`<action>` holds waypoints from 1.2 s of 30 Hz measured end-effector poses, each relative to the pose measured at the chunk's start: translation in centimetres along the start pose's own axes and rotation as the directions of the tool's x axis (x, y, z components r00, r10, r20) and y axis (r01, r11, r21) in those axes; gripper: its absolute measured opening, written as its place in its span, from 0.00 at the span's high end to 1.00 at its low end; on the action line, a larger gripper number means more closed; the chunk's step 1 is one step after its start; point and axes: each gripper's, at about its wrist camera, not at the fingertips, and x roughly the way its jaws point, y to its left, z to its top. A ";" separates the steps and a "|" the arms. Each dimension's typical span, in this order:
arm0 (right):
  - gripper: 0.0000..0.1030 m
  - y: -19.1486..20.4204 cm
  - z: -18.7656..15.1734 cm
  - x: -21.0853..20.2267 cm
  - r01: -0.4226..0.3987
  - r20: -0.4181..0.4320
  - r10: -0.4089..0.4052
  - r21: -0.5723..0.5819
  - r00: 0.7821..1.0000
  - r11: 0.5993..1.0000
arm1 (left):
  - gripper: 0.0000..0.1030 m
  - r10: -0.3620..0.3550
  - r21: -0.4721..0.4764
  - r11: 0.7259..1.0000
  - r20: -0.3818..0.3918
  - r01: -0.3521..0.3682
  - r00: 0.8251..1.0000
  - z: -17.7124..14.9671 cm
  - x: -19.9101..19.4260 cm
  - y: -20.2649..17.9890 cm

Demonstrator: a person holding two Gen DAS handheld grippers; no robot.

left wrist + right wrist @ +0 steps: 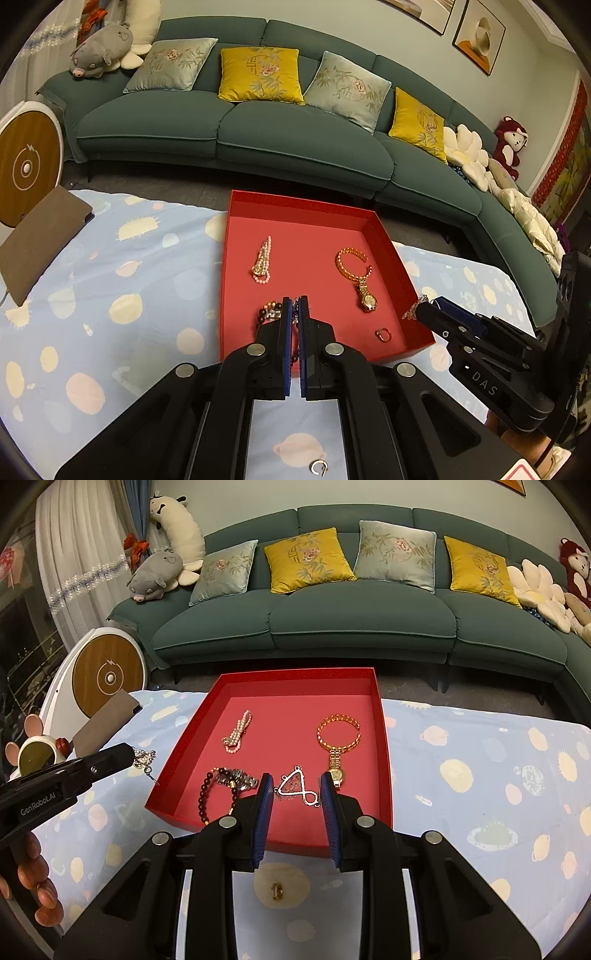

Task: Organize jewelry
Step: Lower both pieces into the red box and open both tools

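A red tray (pixel 295 674) holds pearls (pixel 236 733), a bangle (pixel 338 731), a gold watch (pixel 335 766), a bead bracelet (pixel 218 794) and a silver pendant (pixel 295 786) — the last lying between the right gripper's (pixel 297 777) spread fingers. The left gripper (pixel 295 301) is clenched on a silver chain (pixel 144 758) beside the tray. A ring (pixel 277 890) lies on the planet-print cloth (pixel 480 812) — behind it, a green sofa (pixel 362 620).

Teal sofa (pixel 362 620) with 4 cushions, white curtain (pixel 81 565), pale wall (pixel 417 40).
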 end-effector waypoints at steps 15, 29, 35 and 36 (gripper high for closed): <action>0.75 -1.1 1.5 7.0 0.010 -0.076 -0.012 -0.024 0.997 1.000 | 0.99 0.000 0.032 0.999 -0.091 0.003 0.996 3.0 7.8 -0.9; 0.74 -0.7 1.3 7.8 -0.001 -0.082 -0.001 -0.026 0.997 1.000 | 0.92 0.051 -0.011 0.998 -0.147 -0.054 0.988 2.4 9.5 0.9; 0.73 -0.9 1.9 6.3 0.007 -0.053 -0.009 -0.026 0.999 1.000 | 0.88 0.058 -0.036 0.997 -0.126 -0.063 0.990 2.9 8.1 1.2; 0.73 -0.8 2.0 6.0 0.007 -0.049 -0.008 -0.025 0.999 1.000 | 0.88 0.059 -0.039 0.997 -0.117 -0.064 0.991 3.1 7.6 1.2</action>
